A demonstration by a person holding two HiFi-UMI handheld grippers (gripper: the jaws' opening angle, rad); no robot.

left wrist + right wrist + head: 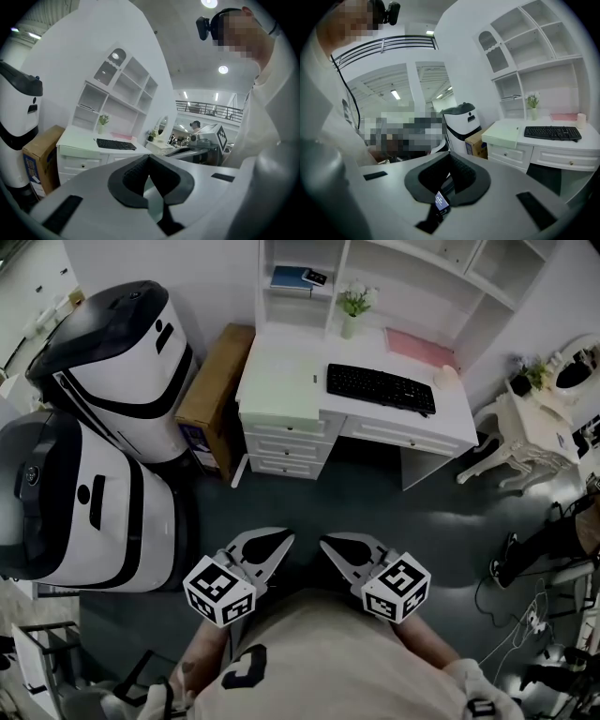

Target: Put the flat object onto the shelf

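A flat pink object [419, 348] lies on the white desk [281, 371], at its right rear, under the white shelf unit [375, 268]. It also shows small in the left gripper view as the pink object [123, 136] and in the right gripper view as the pink object [564, 116]. Both grippers hang close to my body, far from the desk and above the dark floor. The left gripper [284, 538] is shut and holds nothing, and its jaws meet in its own view [149, 158]. The right gripper [325, 542] is likewise shut and empty [450, 155].
A black keyboard [380, 388], a small potted plant [353, 306] and a blue book [291, 277] are on the desk and shelf. Two big white machines [84, 493] and a cardboard box [216, 390] stand at left. A small white table [525, 427] and floor cables [525, 615] are at right.
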